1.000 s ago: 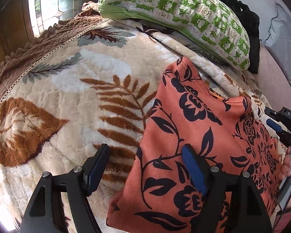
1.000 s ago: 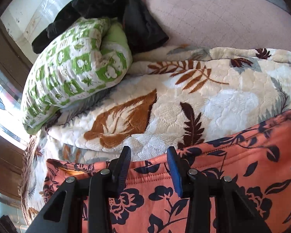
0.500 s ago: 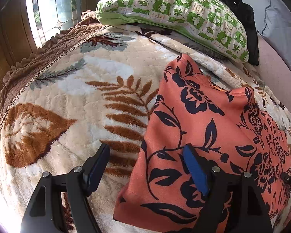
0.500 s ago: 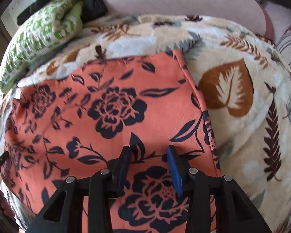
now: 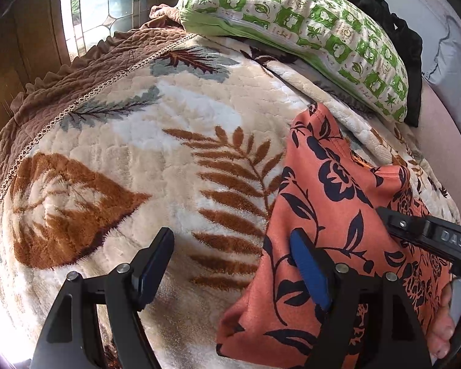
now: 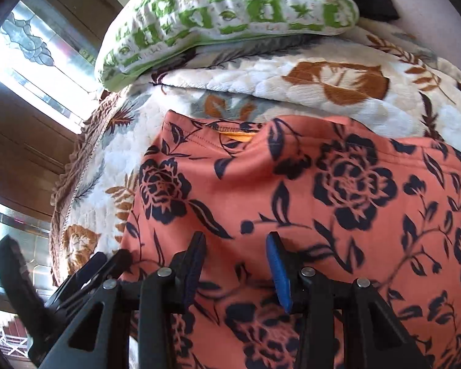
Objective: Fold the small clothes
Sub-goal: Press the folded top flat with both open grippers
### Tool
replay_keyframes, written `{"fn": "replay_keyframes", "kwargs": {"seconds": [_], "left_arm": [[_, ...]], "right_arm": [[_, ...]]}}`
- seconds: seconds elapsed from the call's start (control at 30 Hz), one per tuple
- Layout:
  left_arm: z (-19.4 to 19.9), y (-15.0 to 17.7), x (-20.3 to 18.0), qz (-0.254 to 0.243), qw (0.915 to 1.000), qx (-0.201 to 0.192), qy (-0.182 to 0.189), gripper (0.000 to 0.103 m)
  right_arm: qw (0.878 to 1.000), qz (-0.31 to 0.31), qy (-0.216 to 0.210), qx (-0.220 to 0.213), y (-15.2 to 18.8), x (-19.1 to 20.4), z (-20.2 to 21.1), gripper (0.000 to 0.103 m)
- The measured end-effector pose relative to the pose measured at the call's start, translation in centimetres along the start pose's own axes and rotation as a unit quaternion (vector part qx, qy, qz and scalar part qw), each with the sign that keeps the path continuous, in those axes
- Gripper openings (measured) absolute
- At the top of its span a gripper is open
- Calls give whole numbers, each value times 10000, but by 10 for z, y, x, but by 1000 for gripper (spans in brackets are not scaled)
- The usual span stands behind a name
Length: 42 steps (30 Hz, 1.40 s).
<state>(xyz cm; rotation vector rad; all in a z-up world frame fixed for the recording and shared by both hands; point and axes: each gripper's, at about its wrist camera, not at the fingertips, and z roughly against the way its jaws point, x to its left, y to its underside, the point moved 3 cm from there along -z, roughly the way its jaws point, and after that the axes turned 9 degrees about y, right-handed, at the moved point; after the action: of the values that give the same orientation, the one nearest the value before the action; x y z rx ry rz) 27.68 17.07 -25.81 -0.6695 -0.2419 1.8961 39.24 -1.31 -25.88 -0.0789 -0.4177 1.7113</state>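
I see the orange cloth (image 5: 347,215) lying flat on the blanket (image 5: 156,166), maybe folded once with more folds left, and my left gripper (image 5: 230,264) and right gripper (image 6: 235,264) both hang over it, apart and holding nothing.

Orange garment (image 5: 332,215) with navy flowers; cream blanket (image 5: 156,160) with brown and grey leaves; green-and-white checked pillow (image 5: 307,27).
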Motion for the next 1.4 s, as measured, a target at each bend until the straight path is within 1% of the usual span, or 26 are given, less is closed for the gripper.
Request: {"fn": "replay_keyframes", "kwargs": {"seconds": [0.07, 0.13, 0.2, 0.3, 0.37, 0.43, 0.53, 0.63, 0.73, 0.8, 0.87, 0.93, 1.0, 1.03, 1.07, 1.13, 1.17, 1.27, 1.4], "left_arm": [[-1, -1, -1, -15, 10000, 18, 12, 79], [-1, -1, -2, -34, 10000, 54, 50, 79], [-1, -2, -2, -27, 9999, 69, 103, 79], [2, -3, 0, -39, 9999, 42, 109, 79], [3, -4, 2, -40, 9999, 48, 131, 79], [3, -4, 4, -17, 9999, 50, 134, 79], [4, -4, 3, -28, 9999, 22, 114, 79], [7, -2, -4, -201, 9998, -60, -51, 79], [6, 3, -10, -415, 9989, -52, -213, 79], [4, 8, -11, -519, 9984, 40, -239, 79], [4, 11, -10, -603, 9978, 38, -272, 79], [5, 12, -8, -648, 9975, 49, -278, 79], [5, 12, -3, -633, 9977, 74, -249, 79], [4, 13, -1, -641, 9976, 98, -235, 79], [3, 14, 0, -666, 9975, 114, -224, 79], [3, 14, 2, -727, 9971, 127, -201, 79], [3, 14, 3, -739, 9970, 133, -176, 79], [4, 12, 6, -666, 9976, 172, -95, 79], [4, 12, 6, -674, 9975, 184, -90, 79]], "right_arm": [[9992, 70, 390, -65, -11, 9, -20, 44], [9983, -15, 553, -185, -27, 9, -37, 44], [9963, -86, 686, -513, -44, 6, -40, 44], [9943, -483, 616, -721, -61, -7, -42, 44], [9934, -733, 440, -771, -65, -16, -36, 44], [9926, -786, 277, -878, -61, -21, -22, 44], [9923, -731, 95, -998, -46, -28, 5, 44], [9934, -596, -149, -966, -23, -30, 32, 44], [9933, -332, -161, -1096, 5, -22, 56, 44], [9942, -229, -148, -1043, 21, -16, 62, 42], [9959, -143, -144, -887, 35, -11, 59, 41], [9977, -44, 38, -681, 46, -8, 47, 40], [9988, -63, 285, -403, 55, -10, 22, 39], [9991, -158, 335, -181, 59, -15, 6, 38], [9991, -278, 308, -121, 61, -18, -1, 38], [9986, -211, 442, -178, 57, -12, 5, 39], [9988, -140, 424, -208, 54, -7, 10, 39], [9988, -131, 81, -464, 41, 7, 22, 39], [9985, -154, -140, -499, 27, 30, 8, 39]]}}
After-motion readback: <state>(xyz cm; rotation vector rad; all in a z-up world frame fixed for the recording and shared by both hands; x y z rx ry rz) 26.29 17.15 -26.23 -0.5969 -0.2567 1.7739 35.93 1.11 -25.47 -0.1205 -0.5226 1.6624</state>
